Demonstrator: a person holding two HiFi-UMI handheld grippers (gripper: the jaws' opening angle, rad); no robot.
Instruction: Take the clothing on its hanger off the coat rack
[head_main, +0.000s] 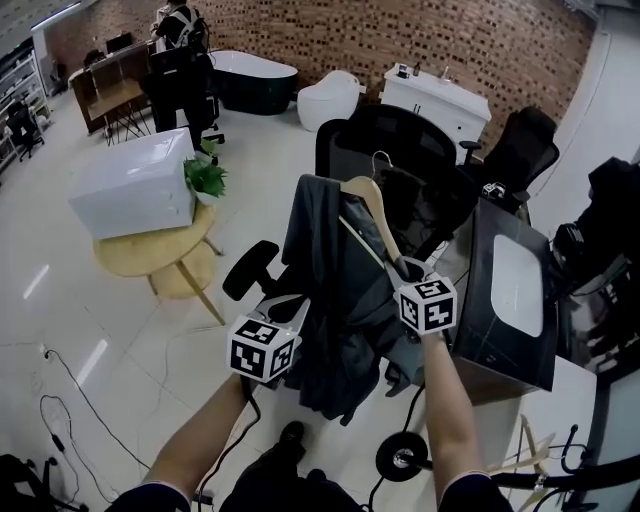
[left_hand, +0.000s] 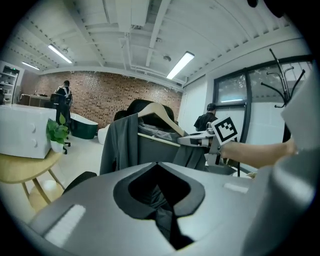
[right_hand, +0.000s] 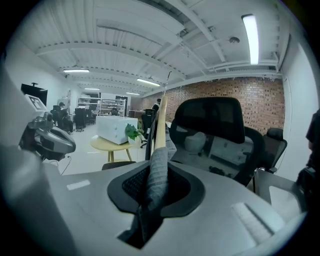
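dark grey garment (head_main: 330, 300) on pale wooden hanger (head_main: 372, 205) already off black coat rack (left_hand: 286, 70), held midair. right claw (head_main: 406, 268) clamps hanger end, left claw (head_main: 293, 327) pinches cloth. next, likely: set it down gently.

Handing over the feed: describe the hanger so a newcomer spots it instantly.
Find the black office chair mid-floor; a dark grey garment hangs before it. The hanger crowns it: pale bare wood, unlike the dark cloth and chair around.
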